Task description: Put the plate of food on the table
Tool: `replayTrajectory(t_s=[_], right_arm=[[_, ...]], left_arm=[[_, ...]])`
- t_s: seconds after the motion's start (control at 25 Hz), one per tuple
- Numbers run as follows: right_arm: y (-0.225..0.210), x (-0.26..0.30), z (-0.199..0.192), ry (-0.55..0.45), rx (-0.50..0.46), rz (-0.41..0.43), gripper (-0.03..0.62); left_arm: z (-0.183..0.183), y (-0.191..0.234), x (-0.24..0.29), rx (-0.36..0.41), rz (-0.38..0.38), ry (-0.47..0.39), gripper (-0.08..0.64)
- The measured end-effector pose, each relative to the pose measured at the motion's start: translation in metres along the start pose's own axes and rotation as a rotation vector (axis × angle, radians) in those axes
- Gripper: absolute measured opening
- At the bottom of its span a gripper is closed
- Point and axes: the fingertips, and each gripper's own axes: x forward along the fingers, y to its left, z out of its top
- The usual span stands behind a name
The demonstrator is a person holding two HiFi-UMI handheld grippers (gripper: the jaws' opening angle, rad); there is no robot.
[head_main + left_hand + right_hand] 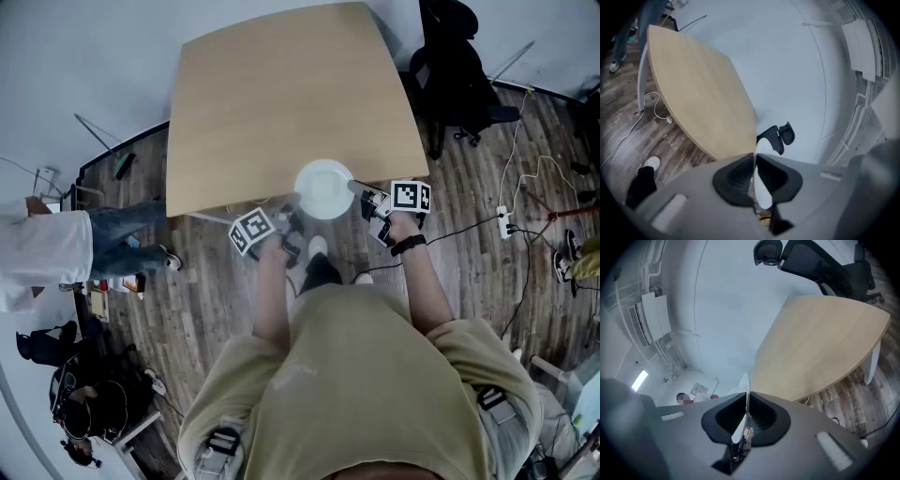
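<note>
Person: wearer's beige shirt (366,375) fills the near part of the head view, both forearms reaching forward.
Left gripper: left gripper (292,223) is clamped on the plate's left rim; its own view shows the thin white edge pinched between the two dark pads.
Right gripper: right gripper (367,201) is clamped on the plate's right rim; its view shows the rim squeezed between the pads the same way.
Plate: white plate (324,189) is held between the two grippers at the table's near edge, partly over the wood and partly over the floor. Whether it rests on the top cannot be told. It reads plain white from above, and what lies on it cannot be made out.
Table: light wooden table (291,103) with a bare top, stretching away from the plate.
Floor: dark wood planks (216,291), with a cable (504,222) trailing at the right.
Room: a black office chair (455,70) by the table's far right corner, a bystander (56,248) standing at the left, and a pale wall (84,56) beyond.
</note>
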Motion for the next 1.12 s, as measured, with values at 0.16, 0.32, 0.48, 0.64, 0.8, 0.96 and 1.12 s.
replayTrajectory(t_s=[0.16,0.32,0.48,0.64,0.8,0.96,1.12], right_arm=[[0.007,0.007,0.006,0.005,-0.110,-0.025,0.027],[0.011,0.038,0.025,-0.020,-0.217,-0.050,0.034],[0.011,0.091,0.054,-0.067,-0.265,-0.078,0.035],[0.007,0.131,0.068,-0.091,-0.309,-0.103,0.044],[0.005,0.158,0.078,-0.141,-0.329,-0.106,0.048],[-0.010,0.173,0.084,-0.169,-0.291,-0.132,0.048],[-0.023,0.178,0.103,-0.175,-0.254,-0.163,0.048]], left_arm=[[0.009,0.001,0.004,0.004,-0.004,0.008,0.026],[0.044,0.006,0.016,0.009,-0.016,0.020,0.028],[0.100,0.021,0.034,-0.018,-0.038,0.028,0.029],[0.140,0.039,0.048,-0.024,-0.047,0.036,0.029],[0.167,0.054,0.061,-0.013,-0.052,0.059,0.029],[0.180,0.070,0.076,-0.031,-0.035,0.060,0.029],[0.184,0.072,0.094,-0.021,0.001,0.071,0.028]])
